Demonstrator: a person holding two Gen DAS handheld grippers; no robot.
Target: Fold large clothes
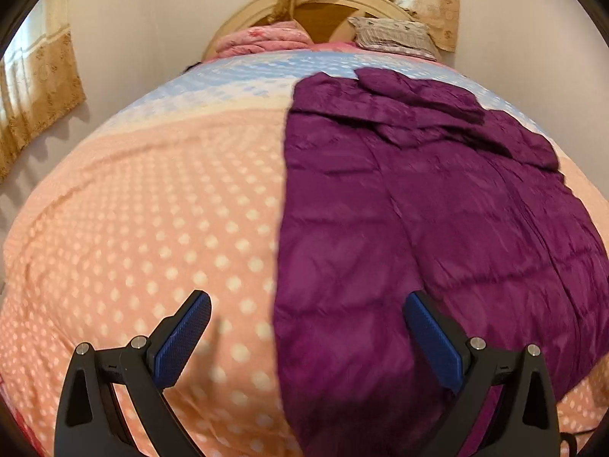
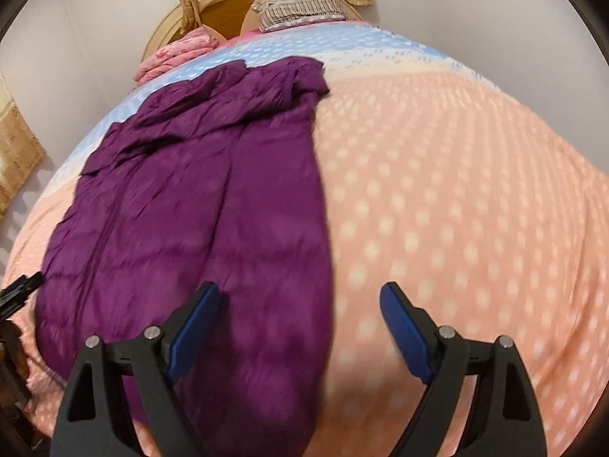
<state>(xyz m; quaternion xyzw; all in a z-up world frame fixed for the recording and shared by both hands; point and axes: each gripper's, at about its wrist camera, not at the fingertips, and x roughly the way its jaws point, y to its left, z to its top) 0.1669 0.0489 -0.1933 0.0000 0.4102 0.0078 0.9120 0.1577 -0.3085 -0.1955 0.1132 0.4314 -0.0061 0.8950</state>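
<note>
Purple quilted down coat [image 1: 437, 209] lying lengthwise on a bed [image 1: 152, 209] with a peach dotted cover, folded along its length, 1 sleeve laid across the upper part near the blue band of the cover. Left hand-held gripper [image 1: 308, 301]: jaws spread wide above the coat's straight folded edge, nothing between the 2 blue pads. Right hand-held gripper [image 2: 300, 291]: jaws likewise wide apart and empty, above the coat's opposite edge. Motion blur softens the coat's quilting; its hem is hidden behind the gripper frames. Headboard [image 1: 323, 15], pink quilt [image 1: 262, 40] and pillow [image 1: 396, 34] partly cut off beyond.
</note>
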